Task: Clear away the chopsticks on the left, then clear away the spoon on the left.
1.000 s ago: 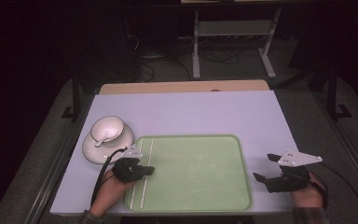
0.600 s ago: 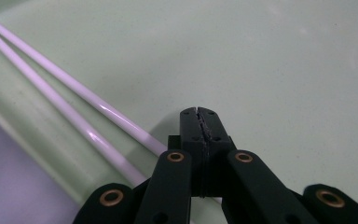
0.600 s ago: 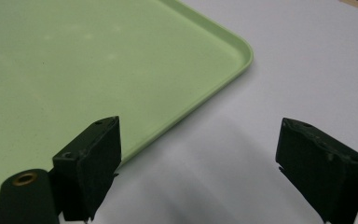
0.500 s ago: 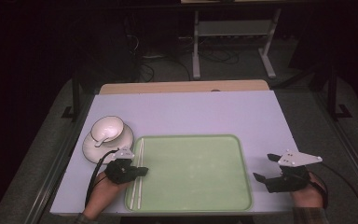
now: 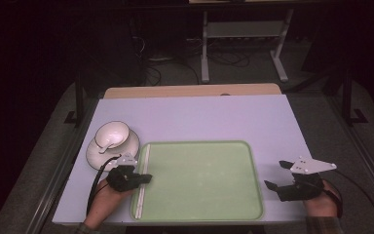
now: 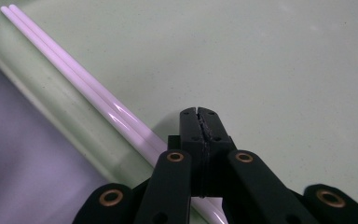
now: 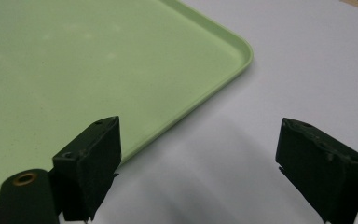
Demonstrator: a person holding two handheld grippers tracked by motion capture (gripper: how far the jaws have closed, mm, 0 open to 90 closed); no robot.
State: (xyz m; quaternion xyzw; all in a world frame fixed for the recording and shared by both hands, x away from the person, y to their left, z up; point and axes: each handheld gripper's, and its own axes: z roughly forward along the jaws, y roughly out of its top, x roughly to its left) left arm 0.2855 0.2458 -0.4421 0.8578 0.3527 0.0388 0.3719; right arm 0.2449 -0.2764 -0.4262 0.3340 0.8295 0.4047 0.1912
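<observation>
- The near ends of the chopsticks [image 6: 79,79] are hidden beneath the left gripper [image 6: 199,113]; whether the jaws touch them cannot be told.
- The spoon [image 5: 108,142] in the bowl [image 5: 112,134] is small in the high view, and its handle is hard to make out.
- The person's forearms are cut off at the lower edge of the high view.
- The green tray [image 5: 209,175] holds the two white chopsticks, lying side by side along its left rim.
- The bowl stands on a white plate [image 5: 126,150] just beyond the tray's far-left corner.
- The left gripper, jaws pressed together with nothing between them, sits over the tray's left edge, above the chopsticks.
- The right gripper [image 7: 198,163], jaws spread wide and empty, hovers over the lilac mat [image 5: 199,117] just off the tray's right rim.
</observation>
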